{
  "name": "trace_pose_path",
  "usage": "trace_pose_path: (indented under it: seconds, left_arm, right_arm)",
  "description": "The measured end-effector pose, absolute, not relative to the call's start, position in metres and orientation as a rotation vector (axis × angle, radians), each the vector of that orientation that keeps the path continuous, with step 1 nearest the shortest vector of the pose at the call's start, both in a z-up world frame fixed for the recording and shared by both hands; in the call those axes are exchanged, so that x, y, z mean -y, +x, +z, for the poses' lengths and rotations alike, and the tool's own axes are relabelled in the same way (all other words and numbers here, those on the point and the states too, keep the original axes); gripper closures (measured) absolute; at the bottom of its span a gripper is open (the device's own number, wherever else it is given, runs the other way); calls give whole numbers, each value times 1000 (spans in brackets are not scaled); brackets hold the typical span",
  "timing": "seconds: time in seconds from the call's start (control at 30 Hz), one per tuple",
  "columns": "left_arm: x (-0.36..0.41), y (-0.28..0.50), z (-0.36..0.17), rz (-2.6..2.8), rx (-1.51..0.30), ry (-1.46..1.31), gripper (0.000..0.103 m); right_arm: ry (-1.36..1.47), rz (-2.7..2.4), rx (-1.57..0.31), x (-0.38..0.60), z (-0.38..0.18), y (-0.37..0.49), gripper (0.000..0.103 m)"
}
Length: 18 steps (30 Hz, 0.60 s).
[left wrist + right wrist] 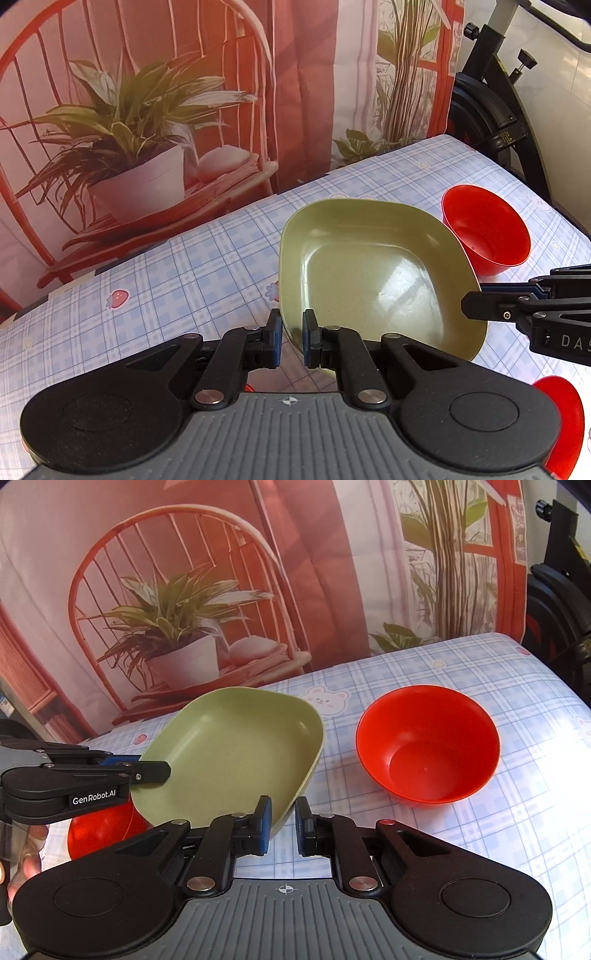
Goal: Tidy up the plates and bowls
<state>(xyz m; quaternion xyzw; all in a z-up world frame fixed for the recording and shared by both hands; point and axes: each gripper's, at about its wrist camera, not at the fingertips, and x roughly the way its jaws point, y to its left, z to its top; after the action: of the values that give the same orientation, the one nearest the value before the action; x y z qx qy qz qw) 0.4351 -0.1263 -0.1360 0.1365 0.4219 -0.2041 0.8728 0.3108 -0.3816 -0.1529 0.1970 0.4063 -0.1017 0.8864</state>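
A green square plate (369, 273) is held tilted above the checked tablecloth. My left gripper (291, 341) is shut on its near rim. In the right wrist view the plate (229, 757) shows with the left gripper (147, 770) clamped on its left edge. My right gripper (282, 825) straddles the plate's near corner with a gap still showing between its pads. A red bowl (428, 744) stands upright on the table to the plate's right; it also shows in the left wrist view (485, 234). A second red bowl (99, 834) lies partly hidden under the plate.
A checked tablecloth (498, 849) covers the table. A printed curtain with a chair and plant (184, 609) hangs right behind the table's far edge. An exercise bike (491, 110) stands at the far right past the table.
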Motion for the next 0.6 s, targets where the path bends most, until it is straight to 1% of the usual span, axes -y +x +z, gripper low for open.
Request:
trace_pose_path:
  seconds: [0.27,0.6]
  left_arm:
    - [105,388,-110,-437,-825,225,91]
    - [74,333,-109,-455,-820,132,89]
  right_arm:
    - [391,-203,-795,352,-125,273,90]
    - [337,-154,-821,316,-100,234,89]
